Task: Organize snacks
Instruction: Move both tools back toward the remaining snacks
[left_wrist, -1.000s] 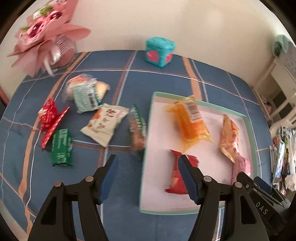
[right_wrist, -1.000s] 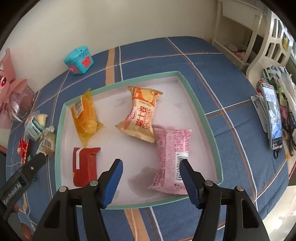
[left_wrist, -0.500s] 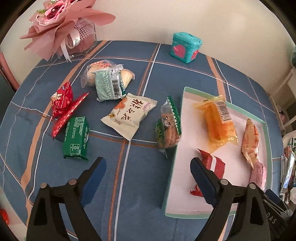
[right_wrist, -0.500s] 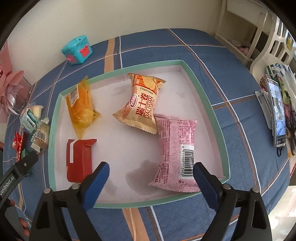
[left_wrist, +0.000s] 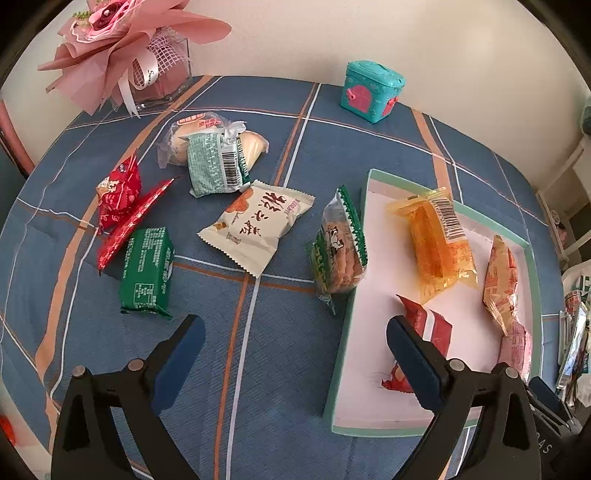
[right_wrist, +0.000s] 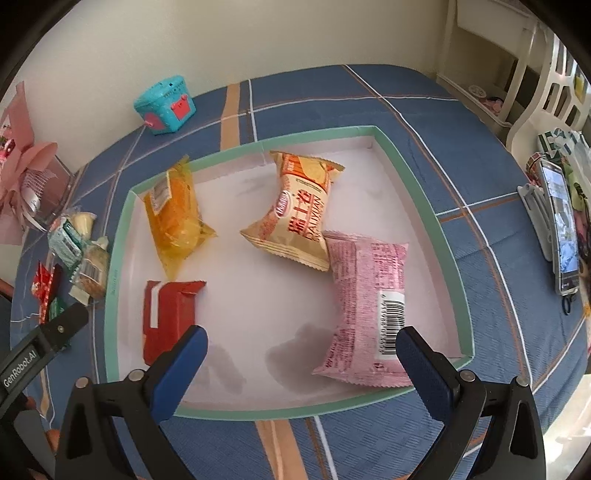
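1. Left claw spread wide, empty, hovering over the blue plaid counter just left of the tray.
2. Right claw likewise agape, empty, above the tray's near edge.
3. In the tray: orange pack, red pack, yellow pack, pink pack, the last two seemingly overlapping.
4. Touching the tray's left rim, outside: cracker pack.
5. Further left of the tray: white pack, green pack, teal pack, red wrappers.
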